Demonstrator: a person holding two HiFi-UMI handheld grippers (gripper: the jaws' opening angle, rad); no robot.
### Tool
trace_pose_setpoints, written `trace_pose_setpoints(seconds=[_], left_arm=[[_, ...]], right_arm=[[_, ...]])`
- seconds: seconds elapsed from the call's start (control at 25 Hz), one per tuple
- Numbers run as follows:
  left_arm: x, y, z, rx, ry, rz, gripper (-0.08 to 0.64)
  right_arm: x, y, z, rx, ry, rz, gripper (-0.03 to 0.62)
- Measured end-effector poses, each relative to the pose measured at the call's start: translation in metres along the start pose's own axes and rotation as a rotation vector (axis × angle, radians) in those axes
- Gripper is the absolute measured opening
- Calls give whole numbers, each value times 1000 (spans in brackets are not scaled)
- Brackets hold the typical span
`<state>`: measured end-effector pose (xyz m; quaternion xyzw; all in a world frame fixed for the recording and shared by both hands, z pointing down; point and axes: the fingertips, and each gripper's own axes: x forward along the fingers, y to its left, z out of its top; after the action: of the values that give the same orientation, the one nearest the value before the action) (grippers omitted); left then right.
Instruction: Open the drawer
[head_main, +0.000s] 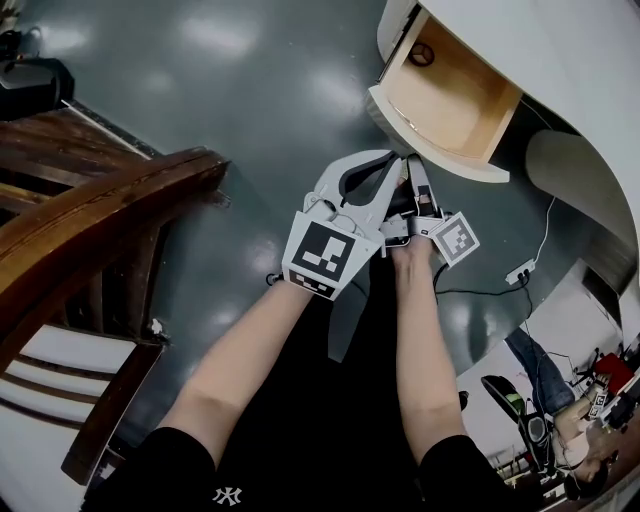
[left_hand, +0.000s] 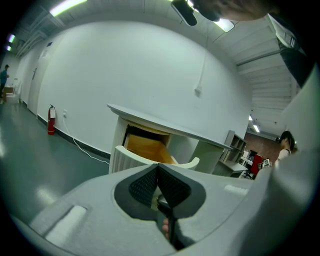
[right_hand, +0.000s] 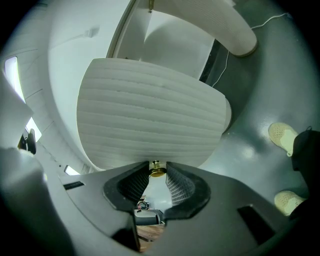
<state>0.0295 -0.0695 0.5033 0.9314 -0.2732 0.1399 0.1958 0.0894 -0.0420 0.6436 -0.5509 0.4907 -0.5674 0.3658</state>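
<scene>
Grippers, head view: my left gripper (head_main: 392, 170) and right gripper (head_main: 418, 180) are hovering before the drawer (head_main: 455, 100), which is pulled out of the cabinet (head_main: 560, 50). Left gripper view: jaws are pressing together, empty. Right gripper view: jaws are pinching the drawer's brass knob (right_hand: 157, 170).

There is one drawer (head_main: 455, 100) with one brass knob (right_hand: 157, 172), in one white cabinet (head_main: 560, 60). Two tools: the left tool (left_hand: 159, 169) and the right tool (right_hand: 157, 168). One wooden chair (head_main: 90, 240), one fire extinguisher (left_hand: 51, 120), one power strip (head_main: 520, 271), two pale shoes (right_hand: 282, 137).
</scene>
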Motion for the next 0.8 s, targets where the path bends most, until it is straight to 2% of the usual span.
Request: trace_pose_setpoints(seconds=[0.24,0.48,0.8], left_arm=[[-9,-5,11,6,2,-3,9],[-18,-21,35,19,13,-33,9],[-31,-42,84,29,19,-69,9]], right_arm=[[-9,1,0,42,-7,-16,115],[-28,31,2,-9,30,-39,70],[-48,128,19,-265,99,10,25]])
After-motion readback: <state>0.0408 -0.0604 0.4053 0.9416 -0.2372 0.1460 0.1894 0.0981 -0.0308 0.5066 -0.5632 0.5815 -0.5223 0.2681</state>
